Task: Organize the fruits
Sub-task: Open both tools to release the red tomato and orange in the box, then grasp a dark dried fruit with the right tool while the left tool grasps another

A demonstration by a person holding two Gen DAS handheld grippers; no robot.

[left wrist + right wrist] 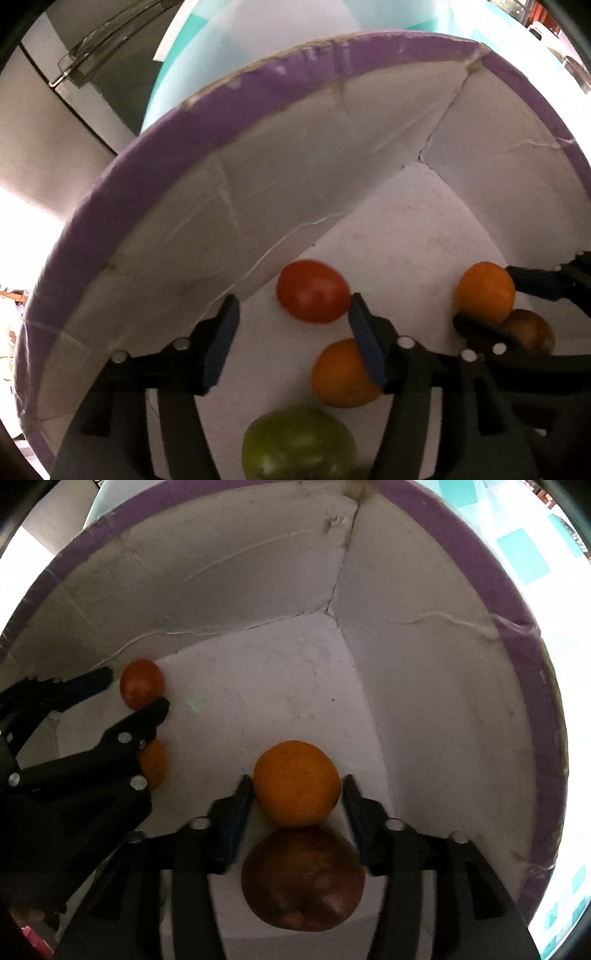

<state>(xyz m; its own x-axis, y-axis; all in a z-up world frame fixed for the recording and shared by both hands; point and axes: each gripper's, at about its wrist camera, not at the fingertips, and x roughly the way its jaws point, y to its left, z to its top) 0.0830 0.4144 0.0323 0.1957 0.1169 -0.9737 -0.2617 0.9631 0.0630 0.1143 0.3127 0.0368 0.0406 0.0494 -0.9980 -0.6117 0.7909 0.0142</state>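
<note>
Both grippers reach into a white box with a purple rim (pixel 207 99). In the left wrist view my left gripper (pixel 291 314) is open, a red tomato (pixel 313 291) just beyond its right finger, an orange (pixel 340 376) and a green fruit (pixel 299 443) below it. In the right wrist view my right gripper (pixel 297 786) is open around an orange (pixel 296 783), fingers close to its sides; a brown-red fruit (pixel 303 878) lies beneath. The left gripper (pixel 133 690) also shows there by the tomato (pixel 142 682).
The box walls (pixel 424 686) stand close on all sides, with a corner seam ahead. A teal-and-white checked cloth (pixel 524 561) lies outside the box. A grey cabinet with a handle (pixel 92 59) stands behind on the left.
</note>
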